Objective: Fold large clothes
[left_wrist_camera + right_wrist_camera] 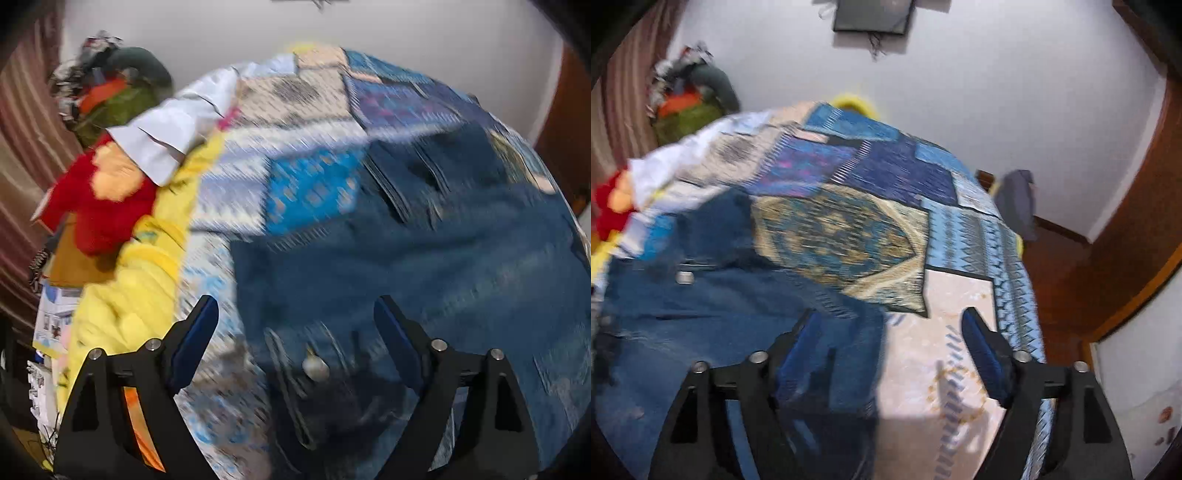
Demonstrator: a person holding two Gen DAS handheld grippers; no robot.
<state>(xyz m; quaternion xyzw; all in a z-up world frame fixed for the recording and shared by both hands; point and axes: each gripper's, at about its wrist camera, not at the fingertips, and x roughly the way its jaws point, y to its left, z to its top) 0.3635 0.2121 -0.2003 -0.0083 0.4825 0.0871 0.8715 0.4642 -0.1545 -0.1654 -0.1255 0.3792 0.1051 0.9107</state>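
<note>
Both the left claw (pixel 295 328) and right claw (pixel 892 339) hung released over the jeans (pixel 424 258) on the bed (pixel 960 295), apparently approaching; next each needed a waistband edge to grip.

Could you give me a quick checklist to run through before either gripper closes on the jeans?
1. Left gripper open: ok, jaws wide apart above the jeans.
2. Right gripper open: ok, nothing held.
3. Jeans lying flat on the patchwork bedspread: cannot tell, both views are motion-blurred.
4. Waist button near the left gripper: ok.
5. Right gripper lined up on denim: not ok, it straddles the jeans' edge and bare bedspread.
6. Yellow garment apart from the jeans: ok.
</note>
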